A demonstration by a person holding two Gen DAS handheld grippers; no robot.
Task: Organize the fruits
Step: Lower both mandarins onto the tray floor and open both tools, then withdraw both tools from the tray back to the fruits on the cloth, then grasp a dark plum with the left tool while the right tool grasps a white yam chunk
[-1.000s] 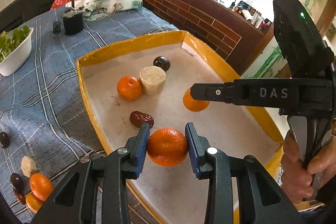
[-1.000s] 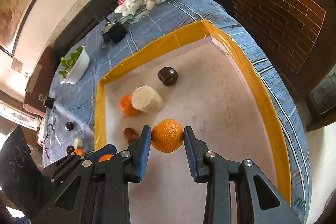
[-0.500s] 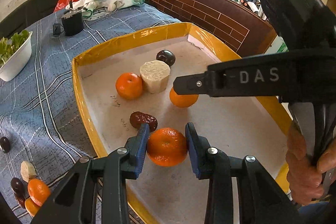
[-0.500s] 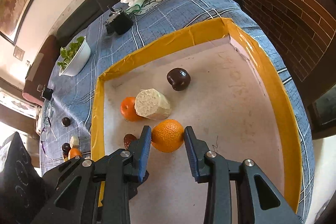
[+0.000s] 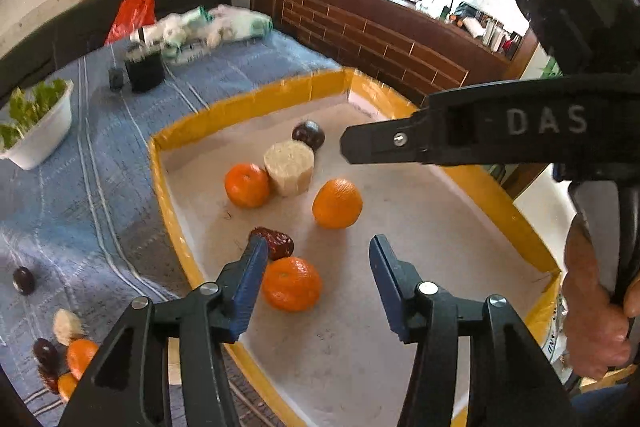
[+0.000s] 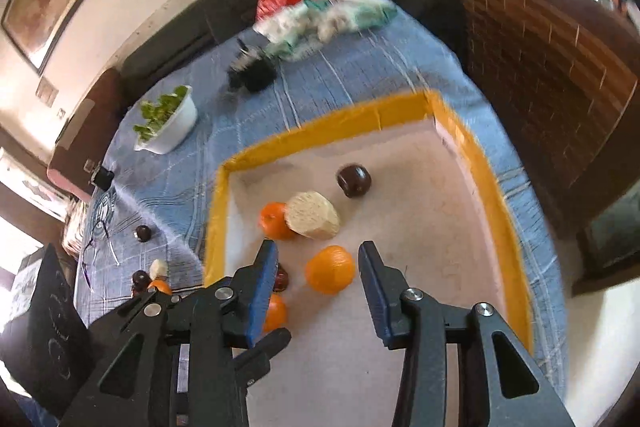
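Observation:
A yellow-rimmed tray [image 5: 248, 101] [image 6: 492, 187] holds three oranges, a pale cut chunk [image 5: 289, 167] [image 6: 313, 214], a dark plum [image 5: 308, 134] [image 6: 353, 180] and a red date [image 5: 275, 242]. My left gripper [image 5: 318, 273] is open above the tray; a tangerine [image 5: 292, 283] lies free on the tray by its left finger. My right gripper [image 6: 318, 277] is open; an orange [image 6: 330, 269] [image 5: 337, 203] lies free on the tray between its fingers. A third orange [image 5: 247, 185] [image 6: 274, 221] sits beside the chunk.
Loose fruit lies on the blue cloth left of the tray: oranges, dark fruits and a pale piece [image 5: 66, 347], plus a lone dark fruit [image 5: 23, 279] [image 6: 143, 233]. A white bowl of greens [image 5: 38, 125] [image 6: 168, 123] and a black box [image 5: 144, 69] stand farther back.
Both grippers have opened and let go of their oranges, which now rest on the tray. Both grippers have lifted and drawn back a little.

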